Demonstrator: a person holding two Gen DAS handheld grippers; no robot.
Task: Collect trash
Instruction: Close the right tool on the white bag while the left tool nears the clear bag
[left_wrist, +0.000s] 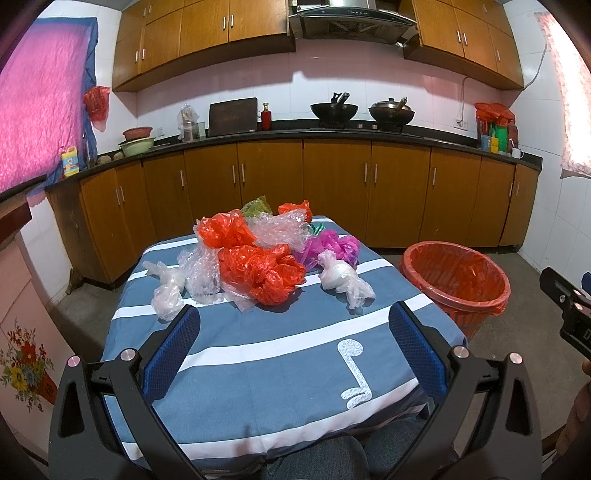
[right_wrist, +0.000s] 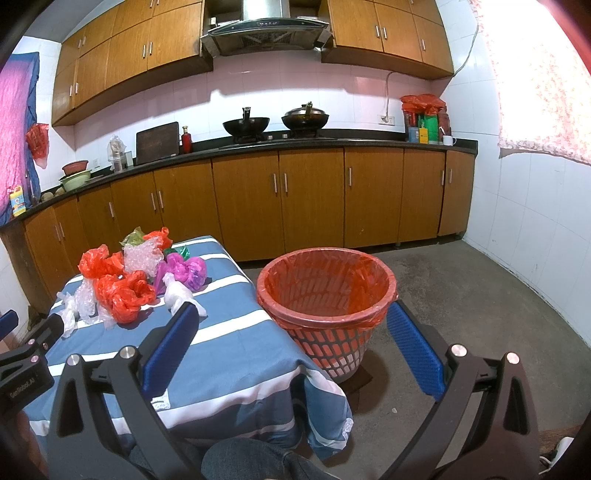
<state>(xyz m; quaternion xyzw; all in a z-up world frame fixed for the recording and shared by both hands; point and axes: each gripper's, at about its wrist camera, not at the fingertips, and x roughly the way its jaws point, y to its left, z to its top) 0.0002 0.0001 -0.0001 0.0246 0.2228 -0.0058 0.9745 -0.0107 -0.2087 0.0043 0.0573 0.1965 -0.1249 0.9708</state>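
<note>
A pile of crumpled plastic bags lies on the far half of a blue-and-white striped table (left_wrist: 280, 350): red bags (left_wrist: 266, 273), a pink bag (left_wrist: 332, 247), clear bubble wrap (left_wrist: 280, 229) and white knotted bags (left_wrist: 343, 280). A red-lined waste basket (left_wrist: 458, 280) stands on the floor right of the table. My left gripper (left_wrist: 295, 325) is open and empty above the table's near half, short of the pile. My right gripper (right_wrist: 291, 325) is open and empty, hovering over the table's right edge in front of the basket (right_wrist: 325, 288). The pile (right_wrist: 125, 291) lies to its left.
Kitchen counter with brown cabinets (left_wrist: 332, 184) runs behind the table, with woks (left_wrist: 334, 109) on the stove. Concrete floor (right_wrist: 461, 302) lies open right of the basket. My knees (right_wrist: 258, 461) are under the table's near edge.
</note>
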